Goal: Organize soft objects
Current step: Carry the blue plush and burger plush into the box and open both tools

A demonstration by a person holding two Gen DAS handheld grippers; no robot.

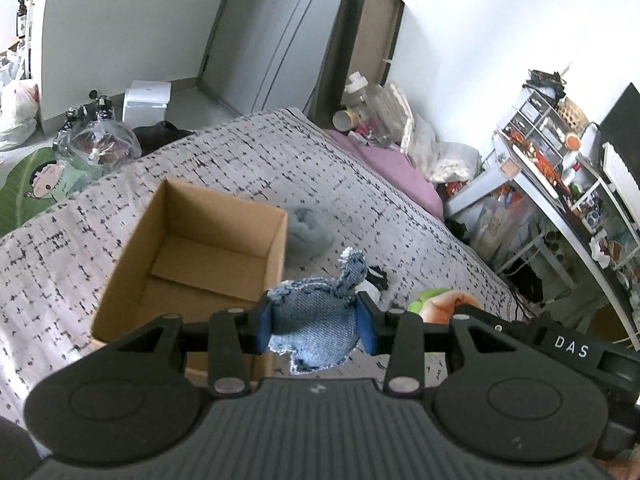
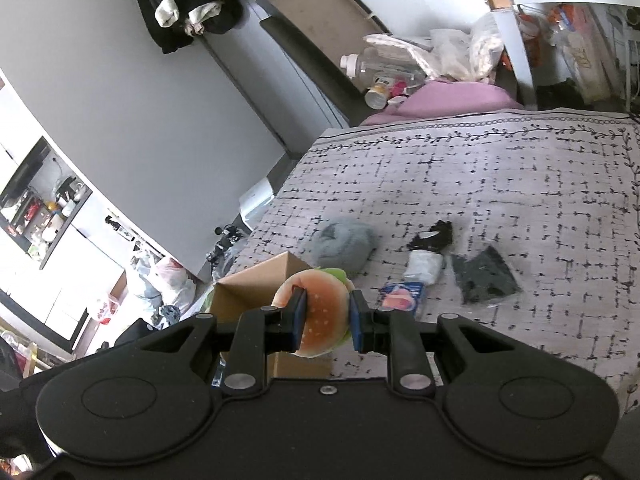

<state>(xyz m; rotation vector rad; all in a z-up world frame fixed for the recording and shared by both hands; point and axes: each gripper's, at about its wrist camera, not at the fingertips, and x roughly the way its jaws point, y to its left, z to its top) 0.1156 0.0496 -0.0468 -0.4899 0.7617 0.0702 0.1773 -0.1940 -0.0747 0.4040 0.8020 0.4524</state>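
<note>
While the left gripper (image 1: pixel 316 326) pinches a denim toy (image 1: pixel 316 320) between its blue pads (image 1: pixel 262 330), the toy hangs clear of the bed (image 1: pixel 280 152), its frayed neck poking up toward 12 o'clock. From that toy, the box (image 1: pixel 192 264) sits at 10 o'clock, open side up, on the patterned cover, and its near right corner lies just beside the left pad. A grey bundle (image 1: pixel 308 230) rests at 12 o'clock from the toy, touching the far right corner of the box as far as the left view shows. The right gripper (image 2: pixel 326 320) is closed on a burger plush (image 2: pixel 324 314), its fingers pressing the bun from both sides, with green trim showing at the top edge. In the right view the box (image 2: pixel 256 288) lies at 9 o'clock from the burger, partly behind it. The grey bundle (image 2: pixel 342 246) lies at 12 o'clock, a white roll (image 2: pixel 424 266) and a dark cloth (image 2: pixel 484 276) at 2 o'clock, and a small packet (image 2: pixel 402 296) at 3 o'clock, just beside the right finger.
</note>
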